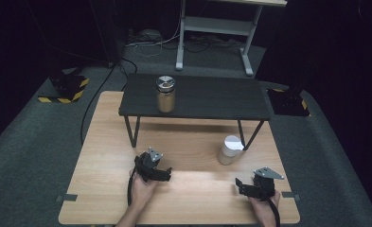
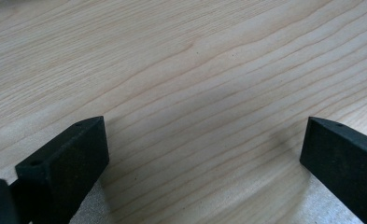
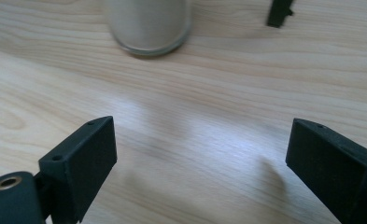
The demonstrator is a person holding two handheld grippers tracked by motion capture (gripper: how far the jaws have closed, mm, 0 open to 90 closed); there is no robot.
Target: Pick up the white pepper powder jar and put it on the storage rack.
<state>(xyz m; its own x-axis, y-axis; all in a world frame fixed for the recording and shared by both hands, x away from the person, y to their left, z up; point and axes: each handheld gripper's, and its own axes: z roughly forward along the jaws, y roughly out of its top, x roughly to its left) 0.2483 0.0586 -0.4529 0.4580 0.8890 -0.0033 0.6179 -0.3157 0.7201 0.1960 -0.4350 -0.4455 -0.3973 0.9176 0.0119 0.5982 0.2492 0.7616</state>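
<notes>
A glass jar [image 1: 165, 94] with a shiny metal lid stands on the left part of a low black shelf [image 1: 212, 97]. A pale canister with a white top [image 1: 230, 150] stands on the wooden table [image 1: 108, 156] by the shelf's right legs; its lower part [image 3: 148, 23] lies ahead of my right gripper. My left gripper [image 1: 161, 173] rests low over the table in front of the shelf, jaws wide apart over bare wood [image 2: 204, 154]. Nearer the front right edge, my right gripper [image 1: 250, 183] is open too, with nothing between its jaws [image 3: 202, 154].
The shelf stands on thin black legs [image 3: 279, 11], with room underneath it. A white desk frame [image 1: 217, 28] and cables lie on the grey floor behind. Yellow-black striped stands [image 1: 67, 90] sit at both sides of the floor.
</notes>
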